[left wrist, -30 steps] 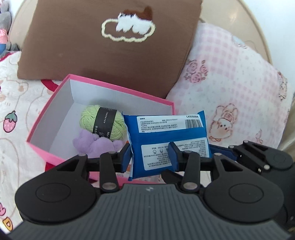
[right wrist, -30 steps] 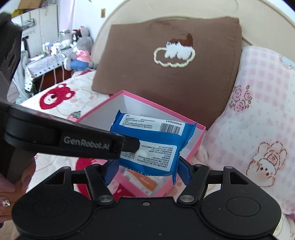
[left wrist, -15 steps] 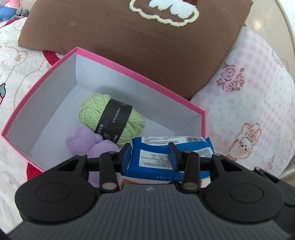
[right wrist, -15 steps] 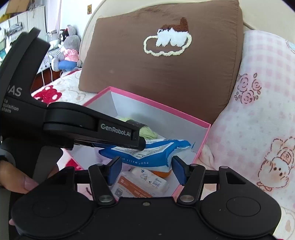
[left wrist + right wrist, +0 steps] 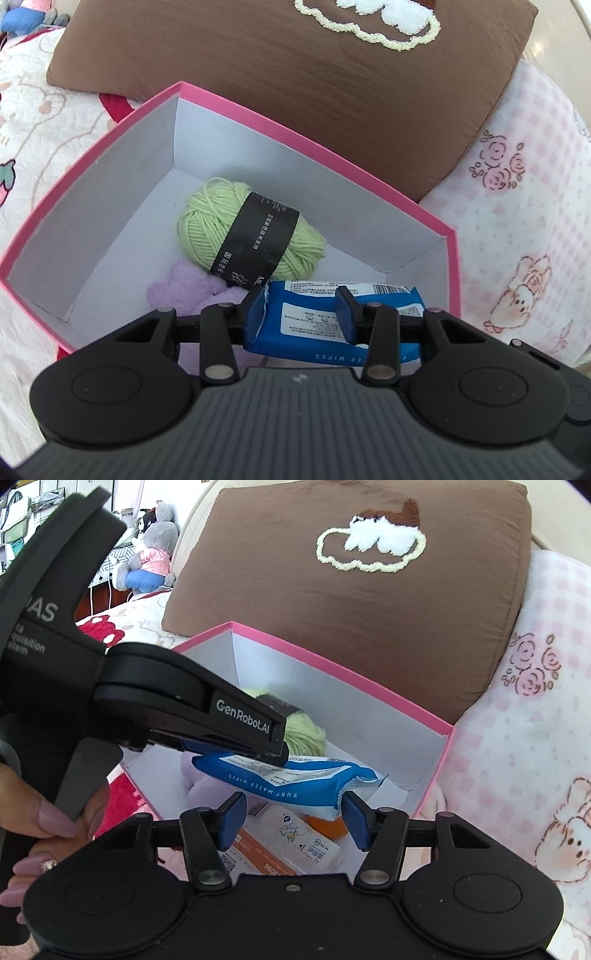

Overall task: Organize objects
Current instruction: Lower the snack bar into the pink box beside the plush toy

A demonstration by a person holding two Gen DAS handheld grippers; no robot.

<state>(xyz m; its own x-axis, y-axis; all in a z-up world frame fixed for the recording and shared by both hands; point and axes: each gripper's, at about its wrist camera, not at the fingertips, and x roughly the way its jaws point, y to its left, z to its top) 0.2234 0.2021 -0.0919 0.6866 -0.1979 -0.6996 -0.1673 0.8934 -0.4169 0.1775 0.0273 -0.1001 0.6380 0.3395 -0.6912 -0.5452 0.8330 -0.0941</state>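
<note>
1. Left wrist view: a second ago the blue plastic pack of wet wipes (image 5: pixel 332 317) stood upright above the near rim of the pink cardboard box with white inner walls (image 5: pixel 229 107). It now lies nearly flat, low inside the box's near right corner. The left gripper (image 5: pixel 301 314) has its blue pads pinched narrowly on the pack's left half. The pack sits just beside the pale green ball of yarn with a black paper band (image 5: pixel 251 232) and the lilac plush toy (image 5: pixel 184 288), so the placing looks almost finished and only the release remains.

2. Left wrist view, writing: the pack's near edge reads "WIPES", seen upside down. Its white label carries small print and a barcode too fine to read. The yarn band has white characters, not legible.

3. Right wrist view: the right gripper (image 5: pixel 293 821) was spread wider around the pack a second ago. Its jaws are closing now, with the pack's crimped end (image 5: pixel 347 786) between them, the right pad about touching it and the left pad clear. Below lies a white and orange packet (image 5: pixel 288 845), already in the box (image 5: pixel 369 679).

4. Right wrist view, writing: the pack reads "PURF WATER WIPES". The left gripper's black body (image 5: pixel 184 716), held by a hand (image 5: pixel 55 830), reads "GenRobot.AI". The packet's print is too small to read.
</note>
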